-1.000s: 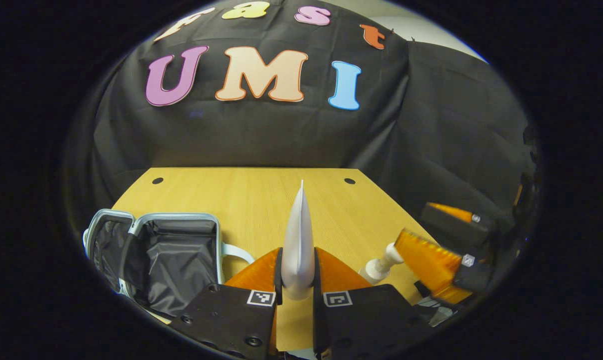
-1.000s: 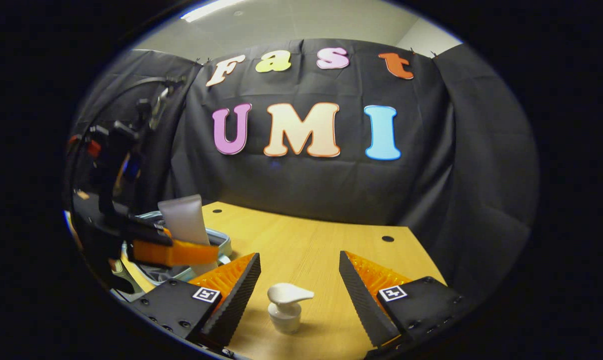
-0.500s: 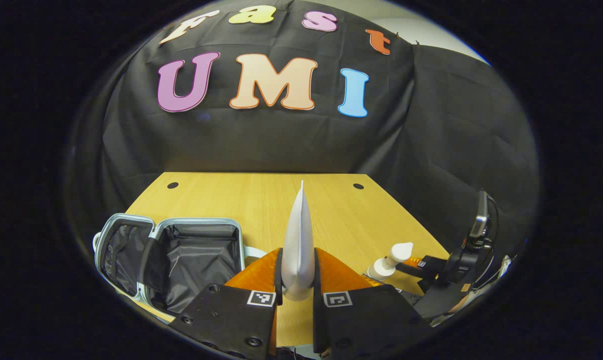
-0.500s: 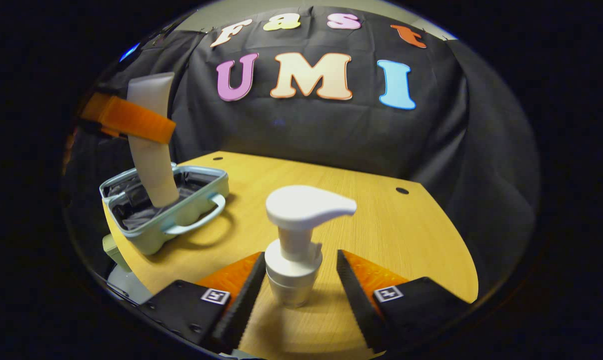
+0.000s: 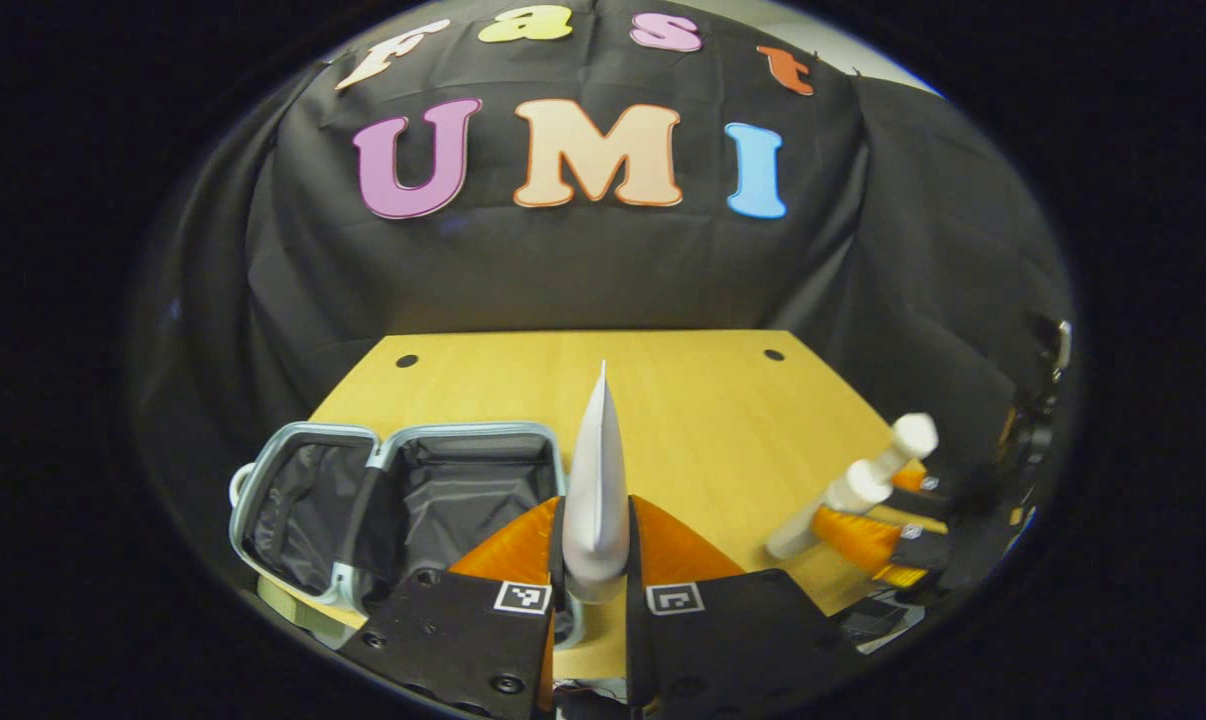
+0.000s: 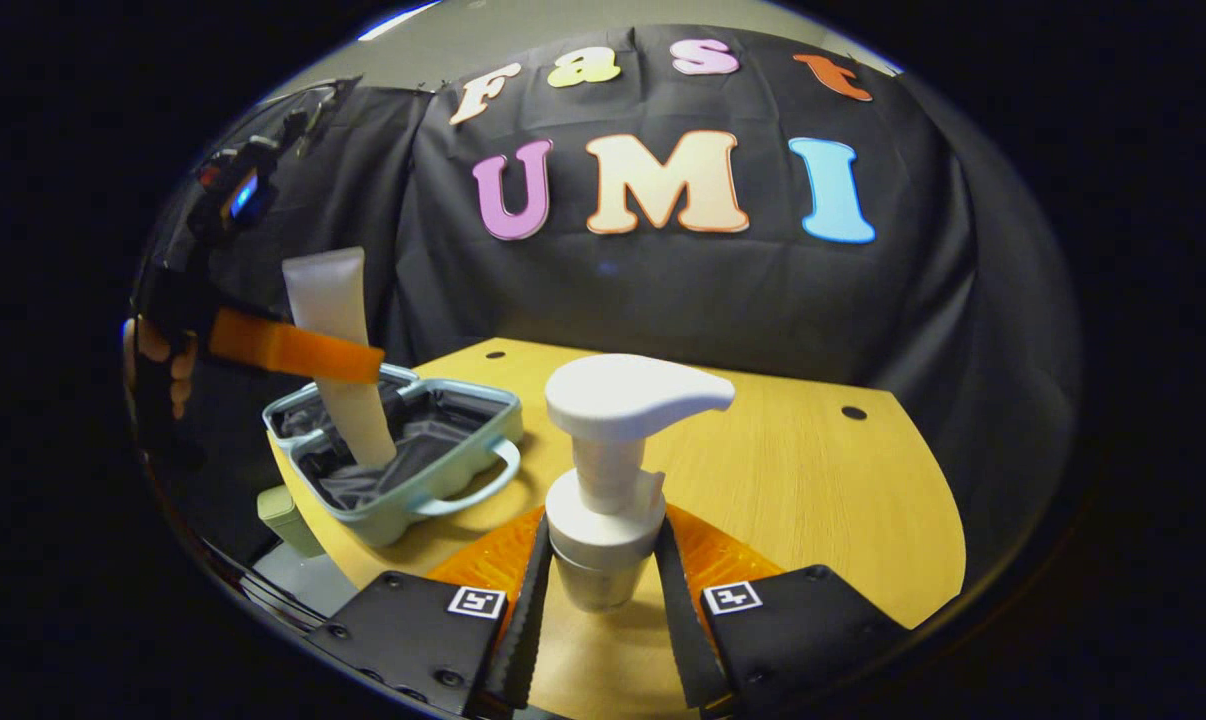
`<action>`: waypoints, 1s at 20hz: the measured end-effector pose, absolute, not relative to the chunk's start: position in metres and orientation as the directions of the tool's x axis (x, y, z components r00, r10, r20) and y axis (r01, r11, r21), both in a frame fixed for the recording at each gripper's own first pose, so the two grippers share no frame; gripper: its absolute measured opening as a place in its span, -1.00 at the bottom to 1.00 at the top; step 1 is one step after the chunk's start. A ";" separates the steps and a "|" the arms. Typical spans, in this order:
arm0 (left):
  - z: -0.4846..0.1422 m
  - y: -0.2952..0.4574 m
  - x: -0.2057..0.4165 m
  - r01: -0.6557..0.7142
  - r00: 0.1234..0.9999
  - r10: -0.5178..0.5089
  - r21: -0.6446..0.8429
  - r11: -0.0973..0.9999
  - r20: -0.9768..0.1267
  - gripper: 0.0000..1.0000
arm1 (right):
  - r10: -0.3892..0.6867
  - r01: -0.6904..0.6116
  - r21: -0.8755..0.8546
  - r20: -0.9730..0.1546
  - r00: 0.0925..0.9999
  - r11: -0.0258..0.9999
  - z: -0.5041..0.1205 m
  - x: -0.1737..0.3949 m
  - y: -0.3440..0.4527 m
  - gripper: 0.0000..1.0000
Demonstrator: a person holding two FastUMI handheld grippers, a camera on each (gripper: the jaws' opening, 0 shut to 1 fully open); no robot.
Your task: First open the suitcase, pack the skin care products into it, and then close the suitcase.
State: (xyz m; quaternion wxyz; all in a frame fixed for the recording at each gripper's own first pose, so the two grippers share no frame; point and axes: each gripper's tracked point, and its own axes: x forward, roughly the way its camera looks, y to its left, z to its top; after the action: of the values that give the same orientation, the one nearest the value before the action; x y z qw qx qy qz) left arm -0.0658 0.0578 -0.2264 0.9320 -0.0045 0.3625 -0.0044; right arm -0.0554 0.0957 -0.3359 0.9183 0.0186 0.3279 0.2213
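Hand (image 6: 153,365) behind tube-holding left claw (image 6: 348,362).

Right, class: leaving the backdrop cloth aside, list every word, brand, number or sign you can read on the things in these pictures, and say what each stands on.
Tube: plain, no text to read.
Pump bottle: plain, no text to read.
Suitcase: no brand or label in sight.
Square markers: black-and-white code patterns, not words or numbers.
So there is no readable text on any of these.
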 end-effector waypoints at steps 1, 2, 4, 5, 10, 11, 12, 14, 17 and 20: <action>-0.231 0.072 -0.068 -0.001 0.718 -0.005 -0.009 1.000 -0.696 -0.59 | 0.426 -0.389 0.195 -0.576 0.698 0.900 -0.322 -0.050 0.102 0.15; -0.237 0.086 -0.072 -0.007 0.691 0.002 -0.004 1.000 -0.723 -0.60 | 0.429 -0.382 0.208 -0.561 0.708 0.901 -0.312 -0.046 0.110 0.15; -0.255 0.115 -0.079 -0.009 0.634 0.008 0.004 1.000 -0.773 -0.60 | 0.424 -0.368 0.215 -0.539 0.728 0.905 -0.294 -0.043 0.128 0.14; -0.266 0.129 -0.085 -0.008 0.585 0.009 0.005 1.000 -0.811 -0.60 | 0.419 -0.360 0.217 -0.540 0.730 0.907 -0.288 -0.043 0.137 0.11; -0.323 0.181 -0.095 -0.048 0.441 0.022 0.001 0.999 -0.897 -0.59 | 0.436 -0.381 0.218 -0.544 0.717 0.898 -0.273 -0.056 0.182 0.11; -0.332 0.187 -0.093 -0.056 0.421 0.021 -0.002 0.998 -0.907 -0.58 | 0.447 -0.388 0.227 -0.545 0.710 0.893 -0.270 -0.059 0.190 0.14; -0.340 0.191 -0.093 -0.062 0.401 0.014 -0.012 0.998 -0.916 -0.59 | 0.455 -0.395 0.232 -0.548 0.702 0.889 -0.268 -0.061 0.196 0.14; -0.355 0.194 -0.090 -0.069 0.372 0.002 -0.026 0.997 -0.928 -0.58 | 0.467 -0.405 0.239 -0.553 0.690 0.883 -0.264 -0.061 0.207 0.11; -0.363 0.198 -0.080 -0.077 0.371 -0.012 -0.044 0.996 -0.929 -0.58 | 0.479 -0.405 0.260 -0.554 0.681 0.876 -0.259 -0.056 0.220 0.14; -0.369 0.207 -0.069 -0.078 0.388 -0.006 -0.039 0.996 -0.922 -0.48 | 0.502 -0.406 0.296 -0.554 0.664 0.864 -0.259 -0.049 0.242 0.14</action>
State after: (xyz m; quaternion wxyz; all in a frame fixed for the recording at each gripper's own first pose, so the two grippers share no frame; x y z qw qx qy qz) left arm -0.0688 0.2071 -0.3690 0.8322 -0.0380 0.5528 0.0215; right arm -0.0494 0.2418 -0.2590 0.9091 0.0735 0.3251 0.2497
